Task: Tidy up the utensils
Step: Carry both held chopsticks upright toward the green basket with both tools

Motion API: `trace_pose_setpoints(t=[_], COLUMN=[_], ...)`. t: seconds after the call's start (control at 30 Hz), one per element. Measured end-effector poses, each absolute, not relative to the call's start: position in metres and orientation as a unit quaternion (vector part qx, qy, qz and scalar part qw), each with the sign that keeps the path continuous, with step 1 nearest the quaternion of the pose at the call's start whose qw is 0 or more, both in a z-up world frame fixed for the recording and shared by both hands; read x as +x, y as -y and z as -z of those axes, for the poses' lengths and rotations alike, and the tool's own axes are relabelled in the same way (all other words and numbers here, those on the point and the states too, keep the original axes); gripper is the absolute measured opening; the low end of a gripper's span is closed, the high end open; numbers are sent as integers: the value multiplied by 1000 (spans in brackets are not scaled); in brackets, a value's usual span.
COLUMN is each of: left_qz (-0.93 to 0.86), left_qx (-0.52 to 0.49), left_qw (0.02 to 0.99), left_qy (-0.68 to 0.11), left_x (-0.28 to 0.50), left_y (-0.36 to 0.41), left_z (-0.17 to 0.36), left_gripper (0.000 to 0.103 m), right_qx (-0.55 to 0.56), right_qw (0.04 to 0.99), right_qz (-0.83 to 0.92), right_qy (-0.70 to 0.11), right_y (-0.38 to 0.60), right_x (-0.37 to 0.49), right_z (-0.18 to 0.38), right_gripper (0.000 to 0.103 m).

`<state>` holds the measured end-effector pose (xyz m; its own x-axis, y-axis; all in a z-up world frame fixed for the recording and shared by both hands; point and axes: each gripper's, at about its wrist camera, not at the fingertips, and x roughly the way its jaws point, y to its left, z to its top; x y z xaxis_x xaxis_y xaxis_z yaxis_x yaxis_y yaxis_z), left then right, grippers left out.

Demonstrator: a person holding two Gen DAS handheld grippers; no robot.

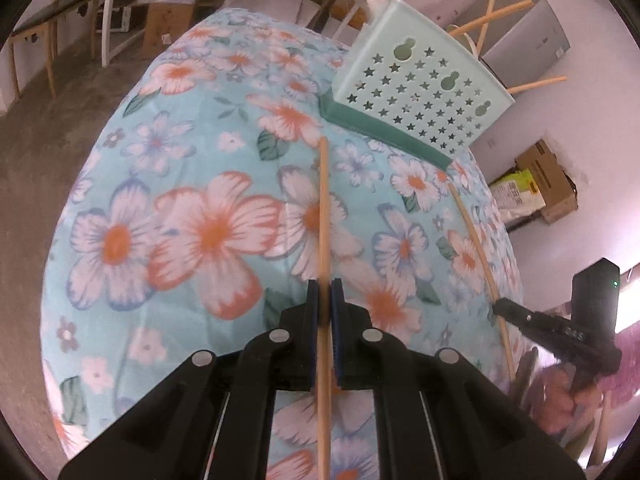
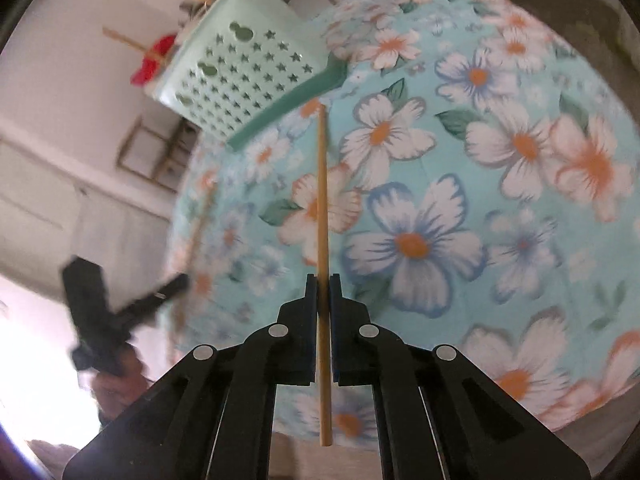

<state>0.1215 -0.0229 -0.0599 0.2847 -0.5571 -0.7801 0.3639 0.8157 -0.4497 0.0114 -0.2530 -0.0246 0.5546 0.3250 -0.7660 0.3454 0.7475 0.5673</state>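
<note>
My left gripper [image 1: 324, 286] is shut on a wooden chopstick [image 1: 324, 216] that points up toward the mint-green holder [image 1: 424, 84] with star holes. The right gripper [image 2: 323, 282] is shut on a second wooden chopstick [image 2: 322, 192], its tip near the same holder [image 2: 240, 76]. Both sticks hang above the flowered tablecloth [image 1: 192, 208]. The left wrist view shows the right gripper [image 1: 498, 304] at the far right with its chopstick [image 1: 476, 240]. The right wrist view shows the left gripper [image 2: 180, 282] blurred at the left. Several chopsticks [image 1: 492, 14] stick out of the holder's top.
The round table [image 2: 500, 184] drops off to bare floor [image 1: 44, 160] on the left. Cardboard boxes [image 1: 548, 184] sit by the wall beyond the holder. A wooden bench [image 1: 52, 12] stands at the back left. A person's hand [image 1: 568, 404] holds the right tool.
</note>
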Motion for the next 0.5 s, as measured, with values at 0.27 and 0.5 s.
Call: trace_pose_setpoints(t=[0.27, 0.5], left_qz=[287, 304], left_qx=[-35, 14], left_qw=[804, 788], left_qy=[-519, -535], left_x=[122, 143], left_y=[38, 54], left_z=[53, 49], left_gripper=[11, 23], right_qx=[306, 279], right_qw=[823, 839], right_qz=[5, 11], right_qy=[-479, -466], right_y=[236, 241], right_x=[33, 52], right_z=[17, 10], right_gripper=[35, 41])
